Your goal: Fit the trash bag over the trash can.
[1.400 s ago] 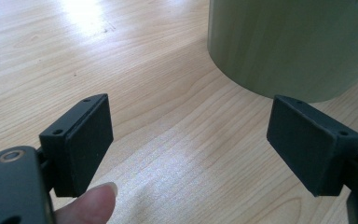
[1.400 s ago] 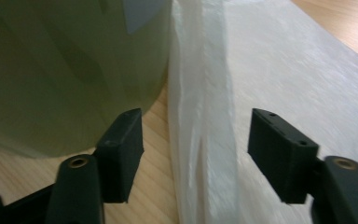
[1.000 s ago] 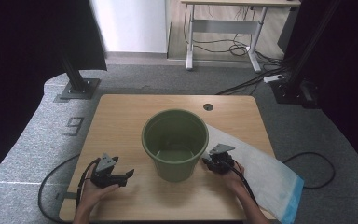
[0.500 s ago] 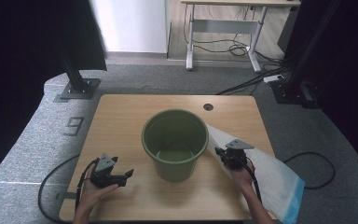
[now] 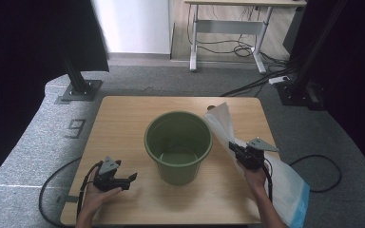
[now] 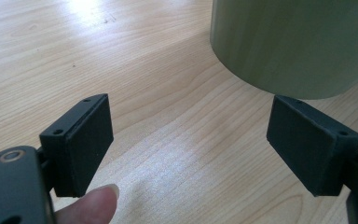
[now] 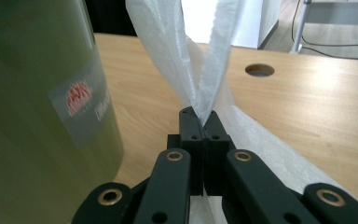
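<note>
A green bucket (image 5: 178, 145) stands upright in the middle of the wooden table (image 5: 123, 118); its wall (image 7: 37, 93) carries a label. A white plastic bag (image 5: 285, 183) with a blue end lies along the table's right side and hangs over the edge. My right gripper (image 5: 234, 148) is shut on a fold of the bag (image 7: 200, 60), lifting it beside the bucket's right side. My left gripper (image 5: 132, 177) rests open near the front left, jaws wide apart (image 6: 189, 149) over bare wood, with the bucket wall (image 6: 298, 42) just ahead.
A round cable hole (image 7: 259, 70) is in the table at the far right. Black stand bases (image 5: 80, 90) sit on the grey floor beyond the table, and a desk with cables (image 5: 228, 33) is farther back. Gripper cables trail off the front.
My right gripper has moved right and forward, closing on the bag and raising a fold of it up beside the bucket. The left gripper has stayed put.
</note>
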Tool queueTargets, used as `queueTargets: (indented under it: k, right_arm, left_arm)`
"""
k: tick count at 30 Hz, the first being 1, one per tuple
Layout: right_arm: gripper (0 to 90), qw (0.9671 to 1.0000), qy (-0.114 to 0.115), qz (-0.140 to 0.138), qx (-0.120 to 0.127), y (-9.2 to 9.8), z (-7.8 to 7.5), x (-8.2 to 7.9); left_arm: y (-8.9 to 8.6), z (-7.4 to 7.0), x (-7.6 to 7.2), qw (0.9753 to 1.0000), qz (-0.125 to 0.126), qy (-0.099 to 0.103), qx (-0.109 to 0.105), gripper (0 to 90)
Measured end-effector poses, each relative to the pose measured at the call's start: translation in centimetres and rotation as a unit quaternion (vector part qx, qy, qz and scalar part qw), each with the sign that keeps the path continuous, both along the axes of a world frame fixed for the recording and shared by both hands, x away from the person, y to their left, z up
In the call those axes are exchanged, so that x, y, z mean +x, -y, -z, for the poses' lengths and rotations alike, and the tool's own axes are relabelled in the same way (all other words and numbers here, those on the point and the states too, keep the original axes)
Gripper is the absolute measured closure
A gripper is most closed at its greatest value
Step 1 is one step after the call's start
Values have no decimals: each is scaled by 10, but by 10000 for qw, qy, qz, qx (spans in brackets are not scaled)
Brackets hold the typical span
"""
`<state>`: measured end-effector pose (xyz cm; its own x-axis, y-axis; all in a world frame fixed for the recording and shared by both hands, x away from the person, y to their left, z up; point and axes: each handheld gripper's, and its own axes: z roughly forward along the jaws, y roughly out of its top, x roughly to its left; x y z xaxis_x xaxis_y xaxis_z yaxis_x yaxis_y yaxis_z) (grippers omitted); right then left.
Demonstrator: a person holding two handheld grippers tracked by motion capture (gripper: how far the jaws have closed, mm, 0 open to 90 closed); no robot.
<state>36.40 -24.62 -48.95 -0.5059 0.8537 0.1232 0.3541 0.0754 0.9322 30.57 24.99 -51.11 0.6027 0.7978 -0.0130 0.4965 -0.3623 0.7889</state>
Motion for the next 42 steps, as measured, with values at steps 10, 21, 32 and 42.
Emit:
queueTargets:
  k: [10, 21, 32, 42]
  right_arm:
    - [885, 9989, 389, 94, 263, 0, -24, -13]
    - [885, 9939, 988, 261, 405, 0, -63, -30]
    - [885, 9869, 1301, 566, 770, 17, -101, -34]
    - [885, 9786, 1713, 714, 883, 26, -135, -45]
  left_arm:
    - [-2, 0, 0, 9999, -121, 72, 15, 145]
    - [-6, -1, -1, 9997, -204, 100, -78, 145]
    - [-5, 1, -1, 9997, -212, 48, -108, 145]
    - [-4, 2, 0, 9997, -203, 25, -95, 145]
